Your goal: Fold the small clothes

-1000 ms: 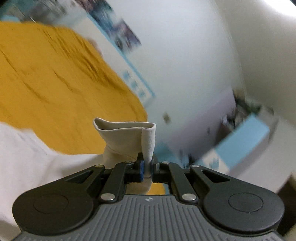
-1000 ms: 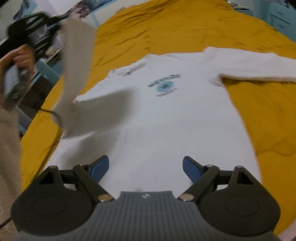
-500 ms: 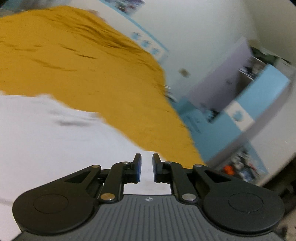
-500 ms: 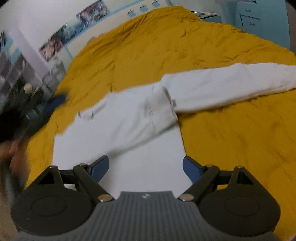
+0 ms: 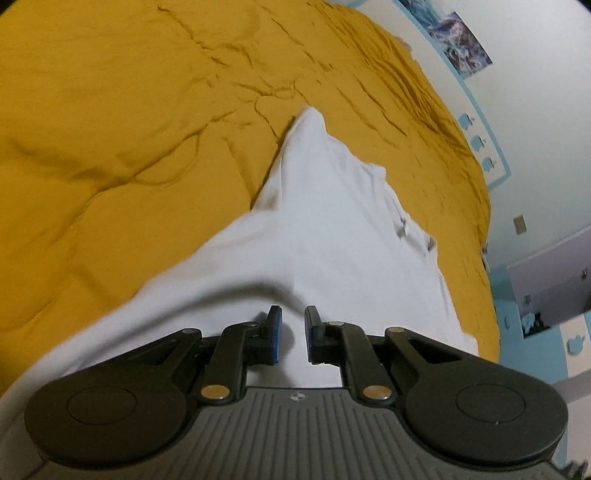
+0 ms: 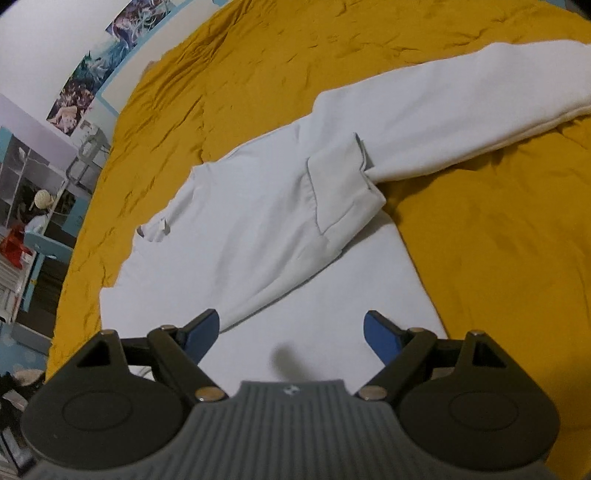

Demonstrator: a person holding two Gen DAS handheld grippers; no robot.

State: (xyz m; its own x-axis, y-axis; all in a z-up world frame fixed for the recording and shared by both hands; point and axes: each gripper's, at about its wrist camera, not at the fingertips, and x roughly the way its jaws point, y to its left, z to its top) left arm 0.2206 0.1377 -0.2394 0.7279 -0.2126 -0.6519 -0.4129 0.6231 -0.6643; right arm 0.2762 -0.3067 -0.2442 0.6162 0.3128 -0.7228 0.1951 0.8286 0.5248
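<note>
Mustard bedspread (image 6: pixel 480 258) | white sweatshirt (image 6: pixel 295 229) | posters (image 6: pixel 122 26) | left tongs (image 5: pixel 293 325) narrow, empty | right tongs (image 6: pixel 291 328) released

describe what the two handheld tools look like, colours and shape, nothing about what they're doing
Both look alike. The left tool and right tool each have a grey ribbed body with a small centre logo, two round black side housings, black linkage arms with silver rivets, and blue-padded fingers. No cables or sleeves show.

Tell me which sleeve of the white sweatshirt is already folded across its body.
The sleeve lying across the chest, cuff toward the middle. The other sleeve stretches straight out over the yellow bedspread, unfolded.
</note>
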